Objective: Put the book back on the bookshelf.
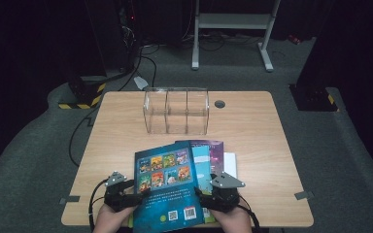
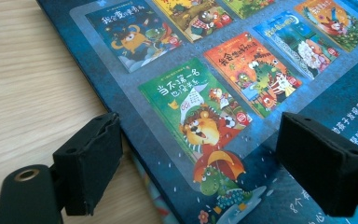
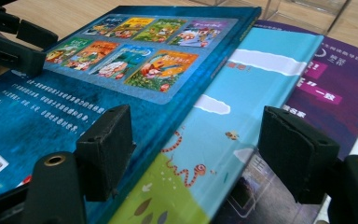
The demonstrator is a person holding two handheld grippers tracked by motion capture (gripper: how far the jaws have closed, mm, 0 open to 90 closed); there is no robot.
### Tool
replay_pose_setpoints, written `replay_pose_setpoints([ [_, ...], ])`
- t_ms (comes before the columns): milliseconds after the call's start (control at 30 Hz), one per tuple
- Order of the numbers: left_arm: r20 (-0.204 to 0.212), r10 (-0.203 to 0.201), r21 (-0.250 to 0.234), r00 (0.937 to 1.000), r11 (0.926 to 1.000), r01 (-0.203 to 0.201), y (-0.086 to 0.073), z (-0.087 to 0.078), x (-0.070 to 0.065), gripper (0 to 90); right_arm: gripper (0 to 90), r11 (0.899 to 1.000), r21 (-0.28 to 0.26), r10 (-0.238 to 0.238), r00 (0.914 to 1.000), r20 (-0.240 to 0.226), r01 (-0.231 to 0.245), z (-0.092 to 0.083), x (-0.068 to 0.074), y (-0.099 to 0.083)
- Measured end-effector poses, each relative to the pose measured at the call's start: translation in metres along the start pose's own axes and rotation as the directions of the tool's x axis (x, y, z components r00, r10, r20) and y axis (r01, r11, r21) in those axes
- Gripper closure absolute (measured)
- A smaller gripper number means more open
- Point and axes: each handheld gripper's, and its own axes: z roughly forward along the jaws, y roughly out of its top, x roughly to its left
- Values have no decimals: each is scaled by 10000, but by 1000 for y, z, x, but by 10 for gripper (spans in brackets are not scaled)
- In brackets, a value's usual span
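A dark blue picture book (image 1: 167, 187) lies back cover up on a stack at the table's near edge. Under it are a light blue book (image 1: 202, 162), a purple book (image 1: 214, 148) and something white (image 1: 230, 162). My left gripper (image 1: 137, 195) sits at the blue book's left edge (image 2: 135, 154), open, with one jaw beside the edge and the other over the cover. My right gripper (image 1: 200, 195) is open at the book's right side. Its jaws straddle the blue book's edge (image 3: 200, 93) and the light blue book (image 3: 223, 130). Neither gripper's pads press on anything. The left gripper (image 3: 25, 44) also appears across the book.
A clear acrylic organizer (image 1: 176, 110) with three compartments stands at the middle back of the wooden table (image 1: 252, 131). A round cable hole (image 1: 219, 103) sits to its right. Beyond the table are a white frame's legs (image 1: 267, 53) and cables on the dark floor.
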Motion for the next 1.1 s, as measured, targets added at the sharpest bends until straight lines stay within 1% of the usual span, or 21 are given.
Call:
replay_pose_setpoints([
  [33, -45, 120, -33, 9999, 9999, -120, 1, 0, -2, 150, 259, 10000, 15, -5, 10000, 16, 5, 0, -1, 0],
  [67, 1, 194, -19, 9998, 9998, -194, 2, 1, -3, 152, 259, 10000, 28, 23, 10000, 24, -23, -1, -1, -1],
  [167, 127, 312, -40, 9994, 9995, -312, 3, 3, -7, 159, 259, 10000, -19, 14, 9999, 144, -13, -3, -3, -2],
  [267, 296, 430, -27, 9986, 9991, -430, 5, 6, -12, 161, 259, 9999, 19, 153, 9997, 191, -153, -5, -3, -4],
  [333, 455, 579, 0, 9973, 9983, -579, 7, 9, -17, 162, 260, 9998, 48, 188, 9996, 216, -189, -5, -4, -5],
  [433, 558, 706, 33, 9959, 9975, -709, 10, 12, -25, 164, 266, 9998, 85, 190, 9995, 254, -192, -7, -6, -7],
  [500, 716, 852, 20, 9938, 9963, -855, 11, 15, -30, 164, 273, 9993, 105, 352, 9991, 243, -355, -9, -7, -8],
  [533, 765, 927, 36, 9928, 9956, -932, 12, 16, -31, 164, 280, 9994, 84, 321, 9992, 252, -324, -10, -8, -8],
  [633, 863, 1041, 66, 9908, 9944, -1050, 14, 18, -36, 164, 288, 9989, 75, 471, 9985, 270, -473, -13, -10, -9],
  [667, 914, 1082, 57, 9899, 9940, -1092, 15, 19, -38, 164, 289, 9990, 52, 435, 9987, 273, -437, -14, -11, -10],
  [700, 940, 1093, 54, 9896, 9939, -1103, 15, 20, -39, 165, 289, 9984, 79, 551, 9981, 264, -553, -14, -11, -10],
  [767, 961, 1164, 54, 9885, 9931, -1174, 17, 22, -41, 165, 289, 9984, 59, 563, 9980, 277, -565, -15, -12, -11],
  [800, 978, 1109, 41, 9890, 9937, -1119, 17, 22, -43, 166, 289, 9981, 64, 607, 9978, 278, -609, -15, -12, -11],
  [867, 987, 1149, 6, 9885, 9933, -1155, 18, 24, -44, 168, 289, 9969, 99, 782, 9966, 267, -785, -16, -13, -11],
  [933, 1033, 1219, 26, 9871, 9924, -1229, 19, 24, -46, 168, 289, 9965, 103, 830, 9962, 265, -833, -17, -13, -12],
  [967, 1029, 1185, -16, 9876, 9929, -1190, 19, 25, -46, 168, 286, 9956, 131, 923, 9954, 265, -927, -17, -13, -12],
  [1033, 1037, 1192, -32, 9874, 9928, -1195, 18, 25, -47, 168, 284, 9948, 155, 1004, 9945, 286, -1009, -18, -14, -12],
  [1100, 1045, 1196, -42, 9873, 9928, -1198, 18, 25, -47, 168, 280, 9949, 152, 990, 9948, 241, -994, -17, -15, -12],
])
